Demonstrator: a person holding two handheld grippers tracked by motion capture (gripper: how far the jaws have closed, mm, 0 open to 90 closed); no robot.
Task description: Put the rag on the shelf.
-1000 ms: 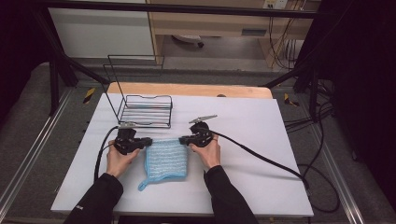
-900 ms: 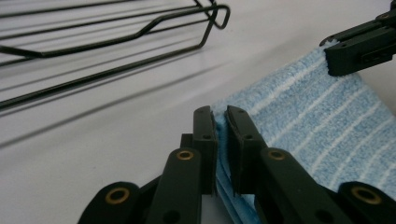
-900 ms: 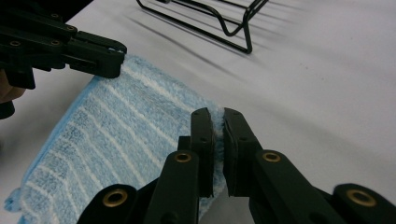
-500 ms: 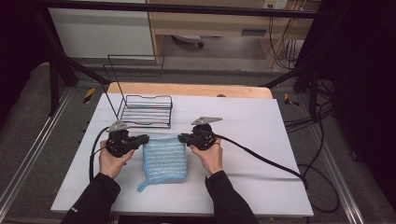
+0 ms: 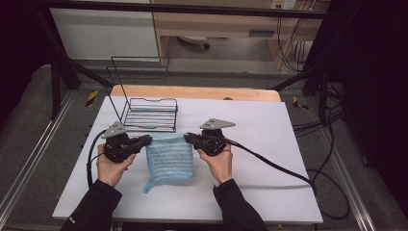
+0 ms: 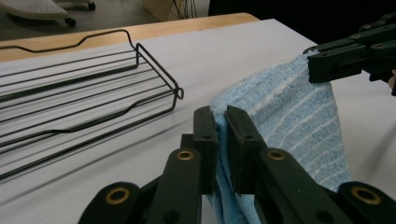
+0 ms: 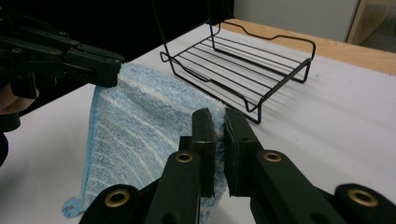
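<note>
A light blue striped cloth (image 5: 169,159) hangs between my two grippers, its lower part trailing on the white table (image 5: 269,144). My left gripper (image 5: 147,140) is shut on the cloth's top left corner. My right gripper (image 5: 188,138) is shut on its top right corner. In the left gripper view the cloth (image 6: 289,116) is pinched between the jaws of my left gripper (image 6: 220,122), with the other gripper at its far corner. In the right gripper view the cloth (image 7: 140,126) is clamped the same way in my right gripper (image 7: 219,123).
A black wire rack (image 5: 149,114) stands on the table just behind the cloth, with a tall wire back. A wooden board (image 5: 192,92) edges the table's far side. Cables (image 5: 269,161) trail from the grippers across the table to the right.
Both hands have risen and moved away from the person toward the rack, lifting the cloth's top edge off the table. The cloth now hangs instead of lying flat.
</note>
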